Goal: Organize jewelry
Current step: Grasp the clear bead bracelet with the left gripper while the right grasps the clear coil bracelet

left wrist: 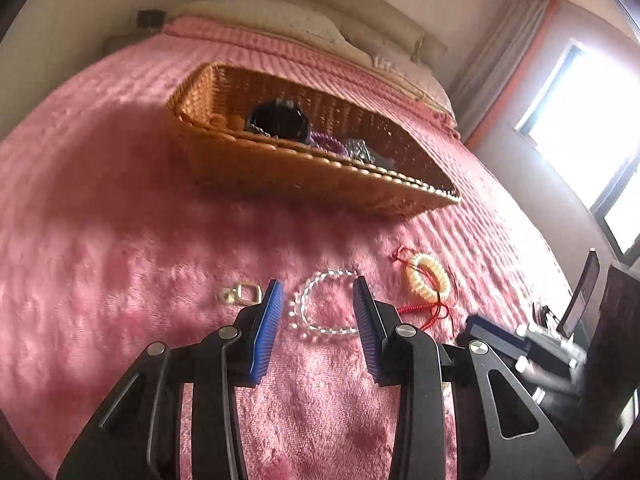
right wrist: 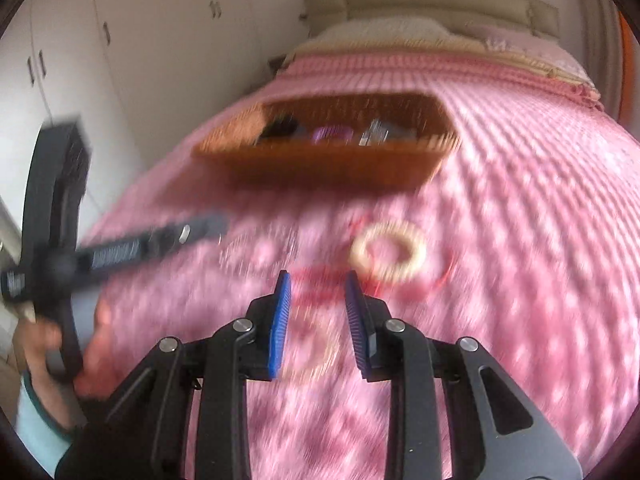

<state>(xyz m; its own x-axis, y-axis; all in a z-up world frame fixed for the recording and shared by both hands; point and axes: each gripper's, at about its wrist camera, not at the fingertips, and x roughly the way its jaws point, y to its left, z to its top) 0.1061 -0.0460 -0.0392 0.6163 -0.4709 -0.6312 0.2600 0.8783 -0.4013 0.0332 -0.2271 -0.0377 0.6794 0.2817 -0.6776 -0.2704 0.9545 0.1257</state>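
Observation:
My left gripper (left wrist: 318,283) is open low over the pink blanket. A clear bead bracelet (left wrist: 298,312) lies on the blanket between its blue pads, which do not press on it. A small metal ring (left wrist: 240,294) lies just left of the left pad. To the right lies a cream bracelet (left wrist: 414,280) with a red cord. The right wrist view is blurred by motion. In it my right gripper (right wrist: 318,280) is open and holds nothing, just short of the cream bracelet (right wrist: 416,258). A faint ring shape shows on the blanket below its jaws.
A wicker basket (left wrist: 304,172) stands further up the bed and holds a black bracelet (left wrist: 280,120), purple beads (left wrist: 328,142) and a silver piece (left wrist: 360,150). Pillows lie beyond it. A hand (right wrist: 96,344) holds the left gripper at the left of the right wrist view.

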